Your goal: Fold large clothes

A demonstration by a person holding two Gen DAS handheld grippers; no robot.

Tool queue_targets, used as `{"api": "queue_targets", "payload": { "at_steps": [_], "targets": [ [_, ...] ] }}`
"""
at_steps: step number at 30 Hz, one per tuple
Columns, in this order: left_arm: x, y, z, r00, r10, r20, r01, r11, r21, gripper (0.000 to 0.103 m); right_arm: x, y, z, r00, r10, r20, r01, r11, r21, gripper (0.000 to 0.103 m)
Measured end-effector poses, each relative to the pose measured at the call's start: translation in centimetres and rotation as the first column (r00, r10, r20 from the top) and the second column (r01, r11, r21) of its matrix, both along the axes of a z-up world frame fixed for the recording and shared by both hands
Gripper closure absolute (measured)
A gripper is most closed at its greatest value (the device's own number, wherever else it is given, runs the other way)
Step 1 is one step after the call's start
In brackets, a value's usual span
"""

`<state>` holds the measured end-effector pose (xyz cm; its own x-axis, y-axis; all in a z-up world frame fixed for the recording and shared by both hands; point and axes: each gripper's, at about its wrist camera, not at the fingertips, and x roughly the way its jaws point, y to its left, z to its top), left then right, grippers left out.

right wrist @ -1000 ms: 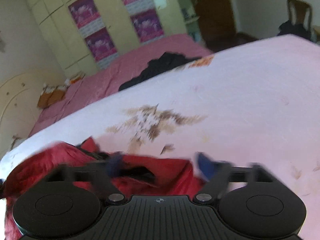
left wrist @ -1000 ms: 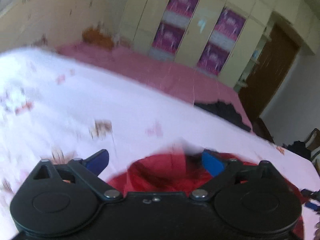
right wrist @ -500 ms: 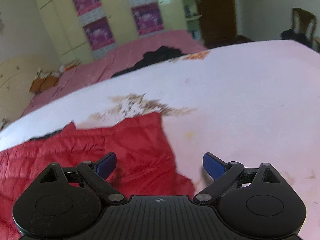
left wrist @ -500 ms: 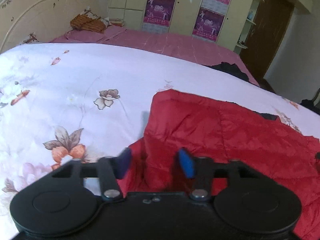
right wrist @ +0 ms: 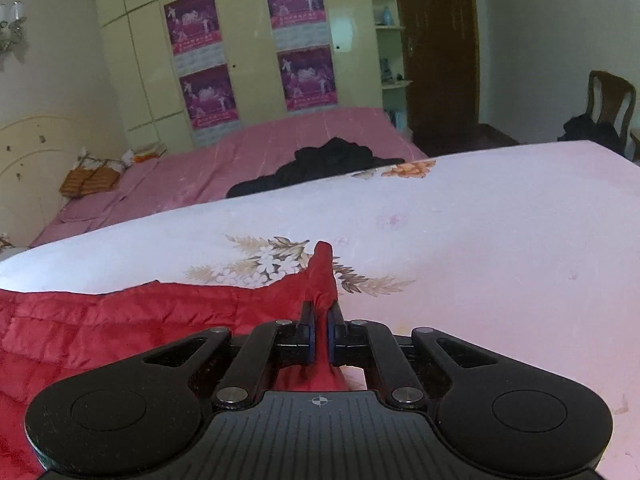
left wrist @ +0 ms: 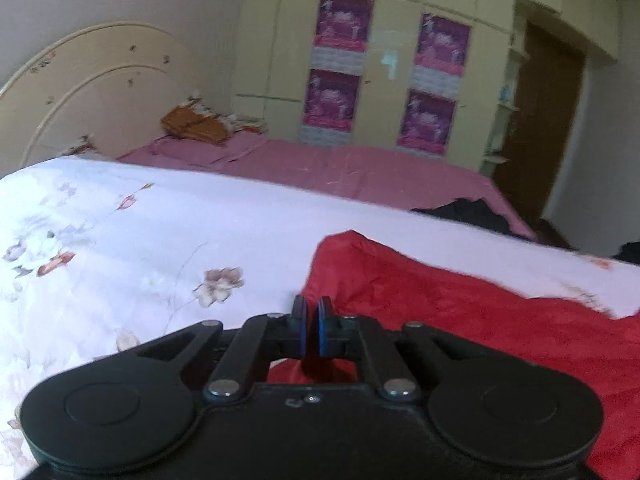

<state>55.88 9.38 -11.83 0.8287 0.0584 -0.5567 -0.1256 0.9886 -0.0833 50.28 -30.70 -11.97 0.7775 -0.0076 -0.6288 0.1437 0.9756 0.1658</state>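
Observation:
A large red quilted garment [left wrist: 460, 312] lies spread on a white floral bedspread [left wrist: 140, 232]. My left gripper [left wrist: 311, 312] is shut on the garment's left near edge; red cloth shows between its blue pads. In the right wrist view the same garment [right wrist: 140, 320] stretches to the left. My right gripper [right wrist: 319, 320] is shut on its right corner, and a peak of red cloth [right wrist: 322, 264] sticks up from between the pads, above the white floral bedspread [right wrist: 480, 240].
A second bed with a pink sheet [right wrist: 260, 156] stands behind, with dark clothes [right wrist: 320, 164] on its near edge. Wardrobes with purple posters [left wrist: 340, 72] line the far wall. A cream headboard [left wrist: 92, 92] is at left, a chair [right wrist: 608, 104] at far right.
Both grippers were open over the bunched garment a second ago. They have since closed on its two near edges, and the garment now lies spread out between them.

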Motion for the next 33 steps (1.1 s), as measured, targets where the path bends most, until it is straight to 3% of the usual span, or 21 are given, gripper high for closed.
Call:
{"api": "queue_targets", "payload": {
  "at_steps": [4,7,9,10,11,13,17,22,25,29,33],
  "targets": [
    [0.9,-0.1,-2.6,0.993,0.019,-0.119,-0.016,1.0,0.023,0.098,1.0,0.6,-2.0,0.999,-0.012,-0.051,0.01,1.0,-0.028,0.098],
    [0.9,0.2,-2.5,0.992,0.025,-0.124,-0.025,1.0,0.008,0.095,1.5,0.8,-2.9,0.996,-0.002,-0.086,-0.001,0.999,-0.042,0.097],
    [0.8,0.4,-1.8,0.993,0.027,-0.113,-0.027,1.0,0.0,0.084,1.7,0.7,-2.7,0.996,-0.001,-0.093,-0.003,0.999,-0.044,0.096],
    [0.5,0.6,-1.6,0.994,0.028,-0.102,-0.028,1.0,-0.006,0.082,1.6,0.7,-2.3,0.996,-0.003,-0.085,-0.001,0.999,-0.044,0.084],
    [0.3,0.7,-1.1,0.996,0.029,-0.087,-0.03,0.999,-0.011,0.081,1.4,0.7,-1.8,0.998,-0.006,-0.067,0.002,0.999,-0.046,0.061],
    [-0.4,0.9,0.0,0.998,0.038,-0.058,-0.039,0.999,-0.016,0.076,0.7,0.6,-0.5,1.0,-0.012,-0.019,0.011,0.999,-0.053,0.035],
    [-2.3,0.0,2.1,0.999,0.031,0.012,-0.031,0.999,-0.032,0.07,-0.6,1.5,2.0,0.999,0.032,0.033,-0.03,0.998,-0.055,0.036],
    [-2.2,-4.9,2.7,0.99,-0.144,-0.015,0.144,0.99,-0.005,0.069,-1.6,5.5,3.0,0.991,0.122,0.058,-0.121,0.992,-0.03,0.036],
    [-1.9,-8.4,1.8,0.974,-0.224,-0.043,0.225,0.974,0.02,0.069,-1.3,9.2,2.0,0.981,0.191,0.031,-0.191,0.981,-0.024,0.063],
    [-0.8,-11.3,-0.3,0.963,-0.259,-0.078,0.266,0.961,0.081,0.068,-0.6,13.2,0.0,0.966,0.259,0.0,-0.259,0.965,-0.041,0.064],
    [0.2,-10.1,-3.2,0.974,-0.201,-0.107,0.212,0.972,0.103,0.069,1.4,13.9,-3.7,0.974,0.219,-0.063,-0.227,0.959,-0.172,0.064]
  ]
}}
